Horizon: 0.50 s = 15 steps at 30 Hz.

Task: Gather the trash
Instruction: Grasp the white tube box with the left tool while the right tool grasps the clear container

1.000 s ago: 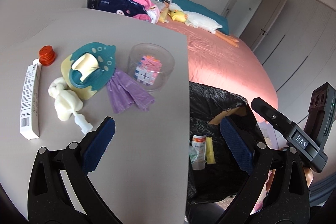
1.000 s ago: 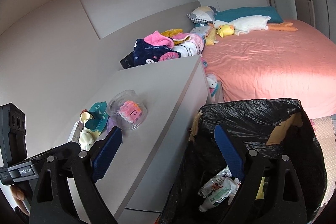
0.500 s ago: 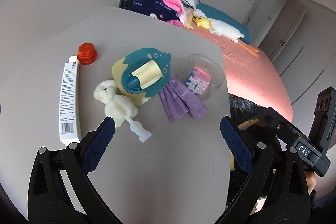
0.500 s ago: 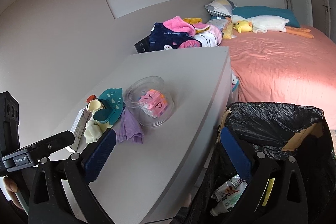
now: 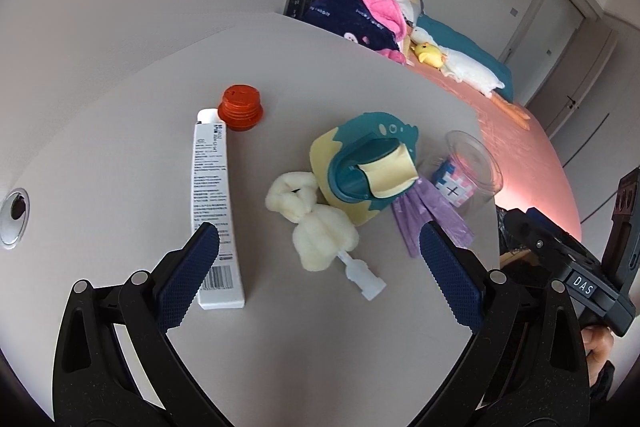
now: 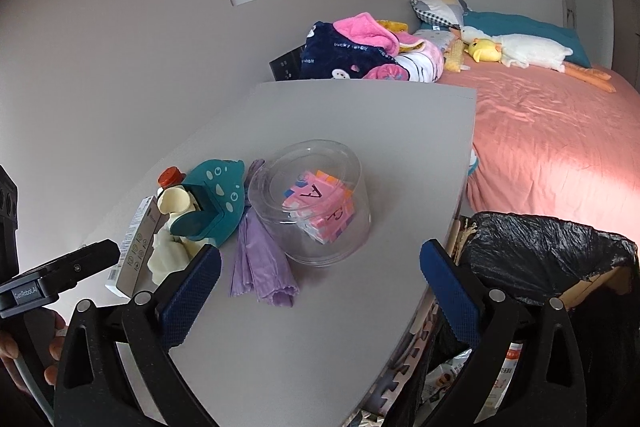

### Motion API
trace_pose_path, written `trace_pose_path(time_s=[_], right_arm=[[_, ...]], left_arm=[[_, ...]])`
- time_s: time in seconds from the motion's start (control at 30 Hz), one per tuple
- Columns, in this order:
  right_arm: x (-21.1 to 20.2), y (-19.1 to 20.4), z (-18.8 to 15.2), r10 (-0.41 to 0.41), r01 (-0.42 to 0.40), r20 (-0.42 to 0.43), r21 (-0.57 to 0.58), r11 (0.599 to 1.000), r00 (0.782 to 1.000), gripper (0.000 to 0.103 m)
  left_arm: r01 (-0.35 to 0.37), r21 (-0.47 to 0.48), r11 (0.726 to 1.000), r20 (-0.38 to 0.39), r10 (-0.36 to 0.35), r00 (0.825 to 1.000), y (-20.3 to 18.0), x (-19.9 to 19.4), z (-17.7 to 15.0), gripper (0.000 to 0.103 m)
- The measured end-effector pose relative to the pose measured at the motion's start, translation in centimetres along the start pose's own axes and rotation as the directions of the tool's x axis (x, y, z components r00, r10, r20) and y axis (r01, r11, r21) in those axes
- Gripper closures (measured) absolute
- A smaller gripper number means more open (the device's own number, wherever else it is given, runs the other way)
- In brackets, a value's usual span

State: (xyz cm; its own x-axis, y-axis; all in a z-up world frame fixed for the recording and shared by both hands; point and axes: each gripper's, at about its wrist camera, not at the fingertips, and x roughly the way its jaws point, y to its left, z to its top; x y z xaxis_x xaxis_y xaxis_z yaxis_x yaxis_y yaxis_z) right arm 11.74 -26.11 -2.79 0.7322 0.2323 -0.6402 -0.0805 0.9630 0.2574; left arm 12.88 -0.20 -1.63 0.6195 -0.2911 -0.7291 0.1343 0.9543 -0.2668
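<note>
You have some trash already in the black bin bag point(image 6: 548, 259), at 4 o'clock off the tabletop point(image 6: 360, 123); wrappers show in its bottom; on the tabletop the white box point(image 5: 212, 203), red cap point(image 5: 239, 107), cream wad point(image 5: 316, 227) and purple bag point(image 6: 260, 263) look left to collect, in my judgement; your left gripper point(image 5: 316, 279) hovers wide open over the wad at 12 o'clock, holding nothing; your right gripper point(image 6: 320, 291) is equally wide, empty, touching nothing.

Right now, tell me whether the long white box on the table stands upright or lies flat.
Lies flat. The white box rests lengthwise on the table, its printed side up, beside the red cap.
</note>
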Motion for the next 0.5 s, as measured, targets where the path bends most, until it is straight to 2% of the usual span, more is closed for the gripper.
trace_pose_path(time_s=[0.5], right_arm=[[5.3,0.6,2.1,-0.044,0.042,-0.039,-0.039,0.998,0.998,0.004]], left_arm=[[-0.073,-0.061,0.995,-0.047,0.071,0.996,3.6,3.0,1.1,0.007]])
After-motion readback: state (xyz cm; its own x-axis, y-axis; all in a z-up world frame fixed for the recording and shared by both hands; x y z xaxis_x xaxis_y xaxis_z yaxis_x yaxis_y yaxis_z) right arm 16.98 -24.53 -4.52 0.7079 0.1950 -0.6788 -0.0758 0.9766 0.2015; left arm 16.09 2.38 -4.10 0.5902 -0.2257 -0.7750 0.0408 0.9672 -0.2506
